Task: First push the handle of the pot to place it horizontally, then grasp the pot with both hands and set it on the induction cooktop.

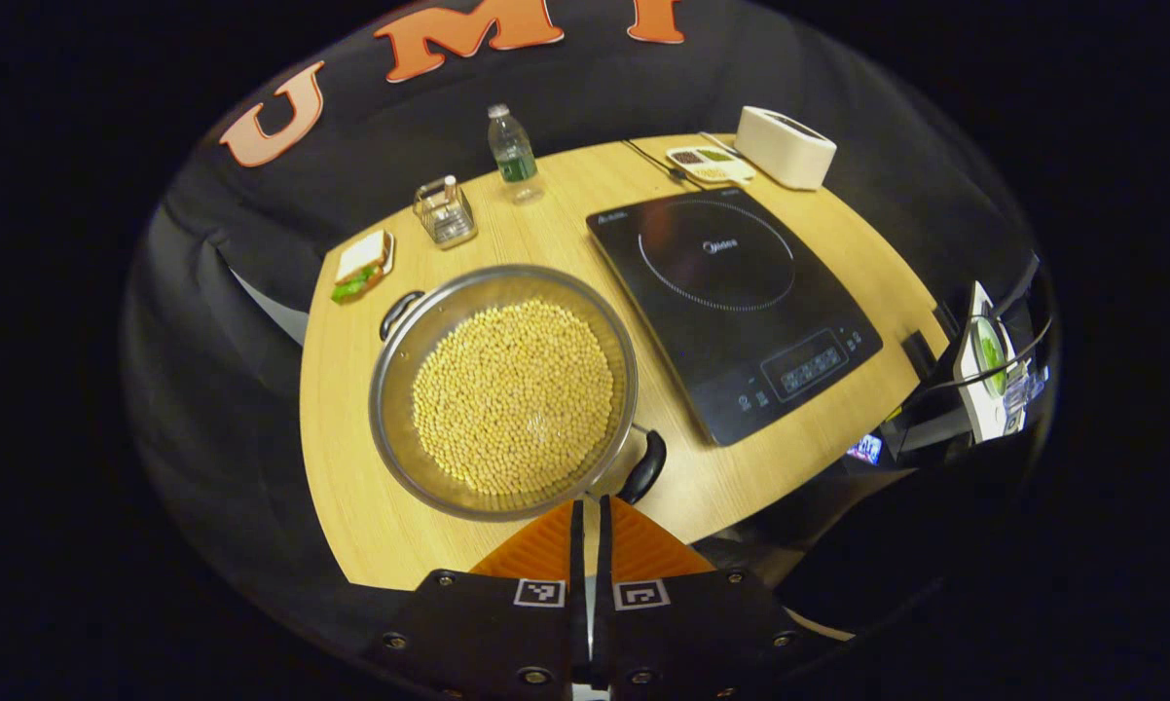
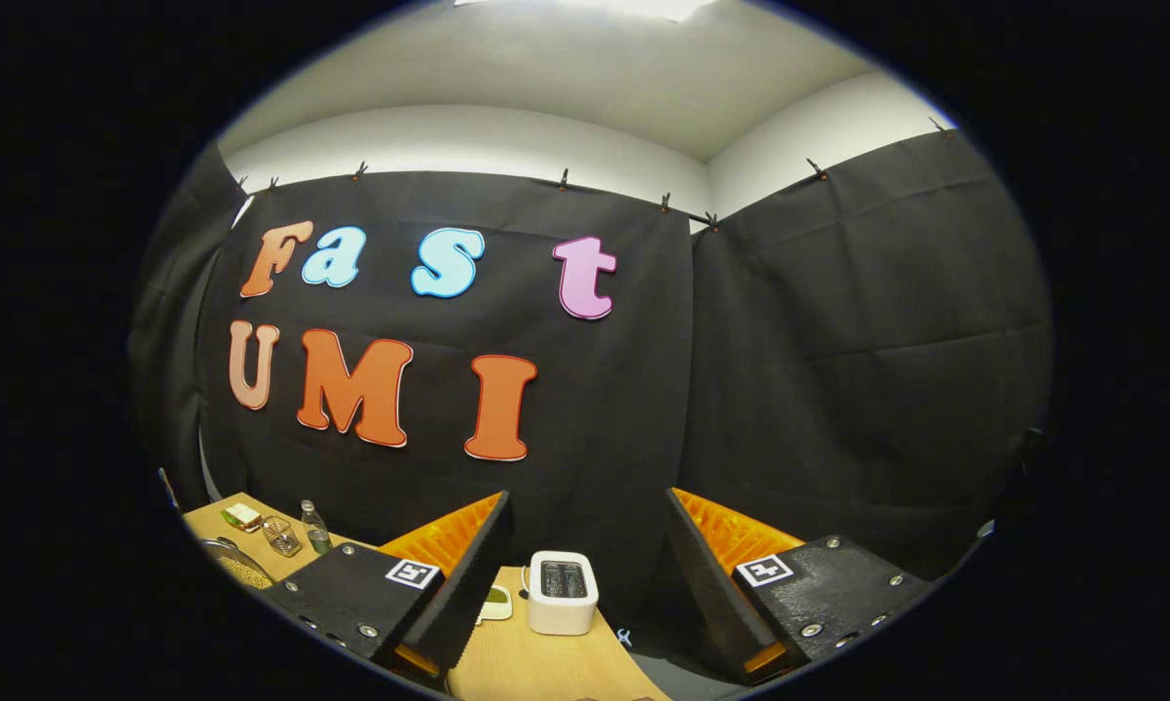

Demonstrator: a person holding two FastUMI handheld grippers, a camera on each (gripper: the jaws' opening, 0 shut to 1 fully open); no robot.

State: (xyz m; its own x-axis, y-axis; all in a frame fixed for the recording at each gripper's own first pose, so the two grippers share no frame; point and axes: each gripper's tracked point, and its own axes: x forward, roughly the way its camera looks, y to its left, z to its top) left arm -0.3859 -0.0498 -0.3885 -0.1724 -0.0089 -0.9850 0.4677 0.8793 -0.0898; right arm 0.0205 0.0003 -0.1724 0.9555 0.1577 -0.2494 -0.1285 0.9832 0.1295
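Note:
A steel pot (image 1: 503, 389) full of yellow beans sits on the wooden table (image 1: 371, 506). One black handle (image 1: 399, 313) points to the far left, the other black handle (image 1: 642, 466) to the near right. My left gripper (image 1: 592, 506) hovers shut just above the pot's near rim, close to the near handle, with nothing between its fingers. The black induction cooktop (image 1: 736, 302) lies right of the pot. In the right gripper view my right gripper (image 2: 585, 545) is open and raised, aimed at the booth wall; the pot's edge (image 2: 230, 565) peeks in at lower left.
A water bottle (image 1: 513, 153), a small glass jar (image 1: 444, 210) and a sandwich (image 1: 362, 266) stand behind the pot. A white toaster (image 1: 785, 146) and a small dish (image 1: 710, 164) sit at the far right corner. Equipment (image 1: 984, 375) hangs off the table's right edge.

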